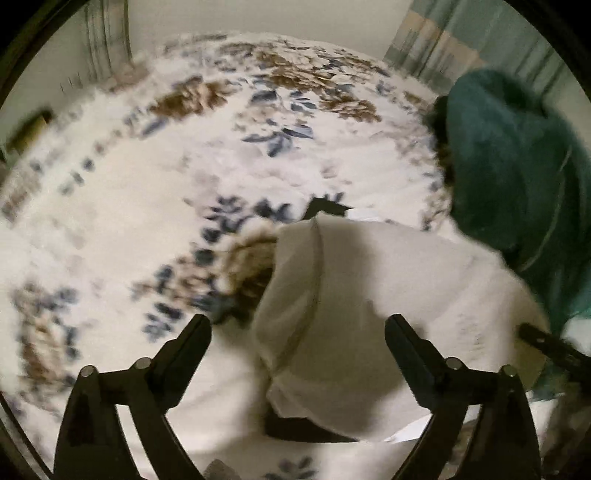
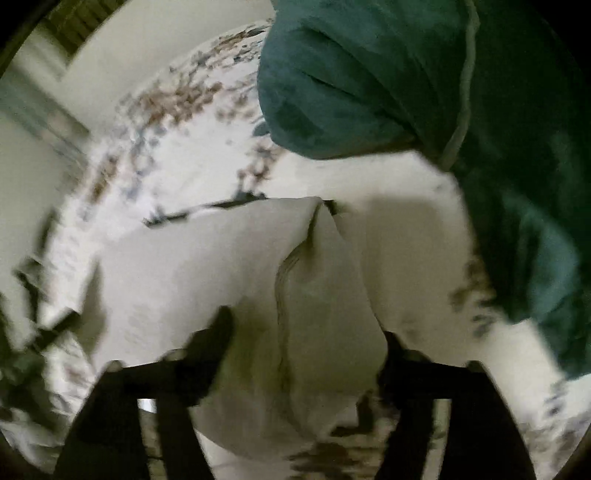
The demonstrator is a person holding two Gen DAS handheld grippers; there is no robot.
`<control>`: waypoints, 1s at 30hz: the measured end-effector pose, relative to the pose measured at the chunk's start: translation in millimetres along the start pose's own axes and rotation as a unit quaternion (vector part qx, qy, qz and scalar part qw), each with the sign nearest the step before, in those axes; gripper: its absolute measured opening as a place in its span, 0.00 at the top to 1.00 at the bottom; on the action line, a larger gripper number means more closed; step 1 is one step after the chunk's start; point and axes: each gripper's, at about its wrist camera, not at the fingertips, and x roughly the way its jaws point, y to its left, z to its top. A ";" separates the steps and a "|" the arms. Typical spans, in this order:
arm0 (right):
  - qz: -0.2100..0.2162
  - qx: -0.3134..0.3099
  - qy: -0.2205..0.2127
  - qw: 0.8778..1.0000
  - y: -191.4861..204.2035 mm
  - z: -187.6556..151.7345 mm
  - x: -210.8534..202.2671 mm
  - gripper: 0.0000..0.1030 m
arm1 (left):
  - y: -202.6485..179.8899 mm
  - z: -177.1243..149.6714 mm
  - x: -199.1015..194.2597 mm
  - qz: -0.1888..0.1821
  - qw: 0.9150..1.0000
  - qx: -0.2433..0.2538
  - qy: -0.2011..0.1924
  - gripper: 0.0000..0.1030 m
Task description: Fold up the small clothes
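Note:
A small white garment [image 1: 369,295] lies on a floral bedspread [image 1: 184,166], partly folded with a seam ridge down its left side. My left gripper [image 1: 297,328] is open, its fingers spread just above the garment's near part, holding nothing. In the right wrist view the same white garment [image 2: 258,266] fills the middle, with a raised fold and seam. My right gripper [image 2: 306,332] is open, its dark fingers straddling the garment's near fold; the view is blurred. The other gripper's finger [image 1: 550,343] shows at the garment's right edge.
A dark green fleece blanket or garment [image 1: 517,166] is heaped at the right of the bed, also large in the right wrist view [image 2: 443,92]. A wall [image 1: 258,14] and a curtain [image 1: 461,37] stand beyond the bed.

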 end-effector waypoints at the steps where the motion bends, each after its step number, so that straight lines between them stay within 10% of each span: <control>1: -0.023 -0.014 -0.002 1.000 8.6 -6.9 -3.8 0.07 | -2.8 -0.3 2.1 0.011 1.000 0.007 -0.001 0.00; 15: -0.130 -0.017 -0.054 0.990 25.4 -87.5 -113.1 0.00 | -66.8 -44.2 -83.5 0.069 0.994 0.080 -0.013 0.00; 30: -0.120 -0.027 -0.172 0.977 49.8 -188.3 -415.4 0.00 | -89.5 -115.0 -344.9 0.048 0.991 0.081 -0.096 0.00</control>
